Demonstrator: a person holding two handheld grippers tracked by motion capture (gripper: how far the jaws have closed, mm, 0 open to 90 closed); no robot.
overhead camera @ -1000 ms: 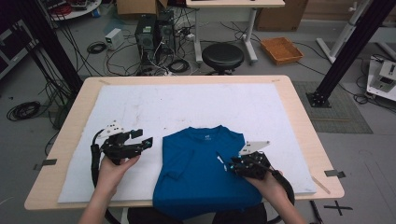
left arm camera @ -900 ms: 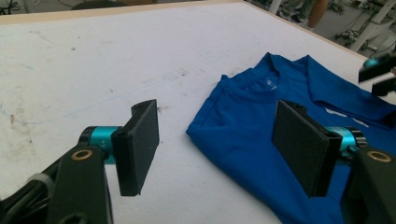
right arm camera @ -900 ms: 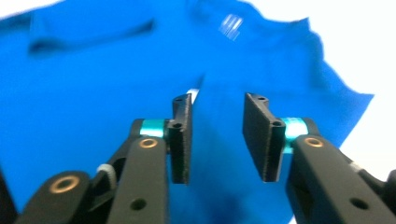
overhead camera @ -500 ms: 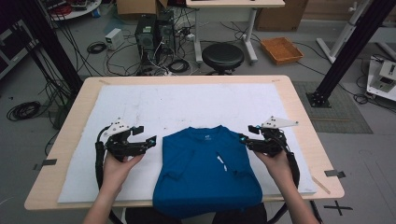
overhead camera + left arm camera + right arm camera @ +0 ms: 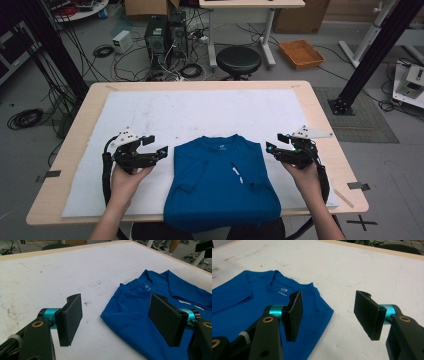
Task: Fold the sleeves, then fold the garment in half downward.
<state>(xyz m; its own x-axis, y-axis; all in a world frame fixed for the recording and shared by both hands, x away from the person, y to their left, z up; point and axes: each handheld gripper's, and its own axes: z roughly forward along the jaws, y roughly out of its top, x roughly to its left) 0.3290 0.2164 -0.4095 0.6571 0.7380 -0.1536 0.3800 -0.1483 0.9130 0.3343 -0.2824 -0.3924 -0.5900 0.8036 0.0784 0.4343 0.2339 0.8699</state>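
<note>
A folded blue T-shirt (image 5: 222, 182) lies at the near middle of the white-covered table (image 5: 200, 107), flanked by the left gripper (image 5: 159, 150) just off its left edge and the right gripper (image 5: 272, 148) off its right, both jaws gaping, having just opened, holding nothing.

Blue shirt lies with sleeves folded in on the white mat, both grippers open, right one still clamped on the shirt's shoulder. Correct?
Not quite. The right gripper holds nothing: the right gripper view shows its jaws apart above the mat, off the shirt. The rest stands: sleeves folded in, left gripper open too.
</note>
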